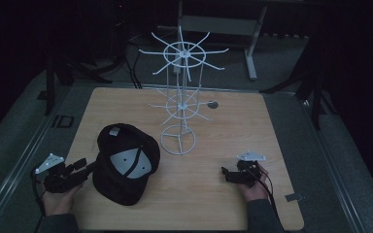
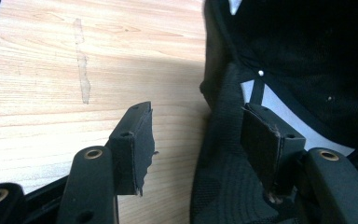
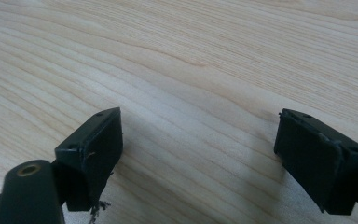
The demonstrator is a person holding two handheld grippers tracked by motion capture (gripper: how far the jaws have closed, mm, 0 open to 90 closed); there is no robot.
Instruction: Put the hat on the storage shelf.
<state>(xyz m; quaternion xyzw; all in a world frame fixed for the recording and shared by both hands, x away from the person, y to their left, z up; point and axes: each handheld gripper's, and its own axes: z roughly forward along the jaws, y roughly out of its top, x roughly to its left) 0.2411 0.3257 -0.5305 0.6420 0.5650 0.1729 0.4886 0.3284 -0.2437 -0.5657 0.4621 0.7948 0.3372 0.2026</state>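
Dim room, grey floor all round, and a pale wooden table in the middle. Far left, the left gripper lies low at the table's edge, jaws apart, straddling the rim of the black cap without pinching it. The cap lies upside down, its grey lining showing. Past it stands the white wire rack, upright, its hooks bare. Over on the right, the right gripper rests above bare wood, jaws spread wide.
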